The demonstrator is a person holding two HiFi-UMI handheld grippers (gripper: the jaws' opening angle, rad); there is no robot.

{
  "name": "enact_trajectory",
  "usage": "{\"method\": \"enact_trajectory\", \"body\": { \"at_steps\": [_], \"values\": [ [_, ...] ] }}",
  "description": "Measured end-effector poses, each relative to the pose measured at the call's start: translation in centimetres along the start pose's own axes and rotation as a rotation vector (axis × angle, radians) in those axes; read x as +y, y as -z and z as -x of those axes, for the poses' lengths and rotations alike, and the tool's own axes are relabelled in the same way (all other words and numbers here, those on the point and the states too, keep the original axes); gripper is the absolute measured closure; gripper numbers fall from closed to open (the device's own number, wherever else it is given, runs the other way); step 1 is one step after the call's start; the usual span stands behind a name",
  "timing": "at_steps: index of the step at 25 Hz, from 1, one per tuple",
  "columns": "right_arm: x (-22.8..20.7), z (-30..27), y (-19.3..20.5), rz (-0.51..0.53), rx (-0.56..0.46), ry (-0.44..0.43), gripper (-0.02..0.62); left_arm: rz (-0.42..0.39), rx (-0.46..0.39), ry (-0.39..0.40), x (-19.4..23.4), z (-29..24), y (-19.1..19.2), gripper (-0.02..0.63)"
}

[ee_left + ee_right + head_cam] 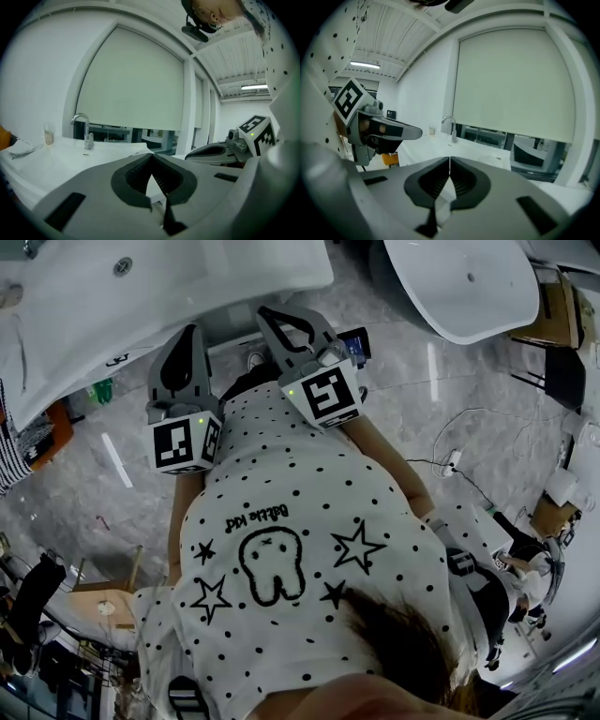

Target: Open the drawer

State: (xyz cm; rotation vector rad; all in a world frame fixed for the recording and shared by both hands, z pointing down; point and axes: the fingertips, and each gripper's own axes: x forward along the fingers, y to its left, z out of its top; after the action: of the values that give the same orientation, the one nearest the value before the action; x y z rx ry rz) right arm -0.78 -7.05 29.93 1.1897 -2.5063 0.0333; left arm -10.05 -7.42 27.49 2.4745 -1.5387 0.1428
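In the head view I stand over a white vanity counter with both grippers held out toward its front edge. The left gripper and the right gripper point at the counter side by side. Both are shut with nothing between the jaws, as the left gripper and right gripper views show. A chrome tap stands on the counter, and the tap also shows from the right side. No drawer front can be made out; the person's body and the counter hide what lies below.
A second white basin sits at the upper right. Cables run across the marble floor. Another person stands at the right. A small cup rests near the tap. A pale window blind hangs behind the counter.
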Motion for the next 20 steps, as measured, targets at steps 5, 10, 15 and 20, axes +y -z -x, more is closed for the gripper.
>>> {"method": "enact_trajectory", "body": {
  "at_steps": [5, 10, 15, 20],
  "values": [
    [0.04, -0.12, 0.01, 0.019, 0.005, -0.011, 0.581, 0.004, -0.01, -0.001, -0.17, -0.13, -0.03, 0.601],
    [0.16, -0.4, -0.04, 0.035, 0.008, -0.021, 0.581, 0.006, -0.023, -0.009, -0.06, -0.03, -0.17, 0.601],
    [-0.02, -0.45, -0.18, 0.034, 0.006, -0.021, 0.581, 0.015, -0.025, -0.02, 0.21, 0.06, -0.2, 0.601],
    [0.05, -0.52, 0.12, 0.035, 0.012, -0.025, 0.581, 0.015, -0.041, -0.021, 0.18, 0.1, -0.35, 0.601]
  ]
}}
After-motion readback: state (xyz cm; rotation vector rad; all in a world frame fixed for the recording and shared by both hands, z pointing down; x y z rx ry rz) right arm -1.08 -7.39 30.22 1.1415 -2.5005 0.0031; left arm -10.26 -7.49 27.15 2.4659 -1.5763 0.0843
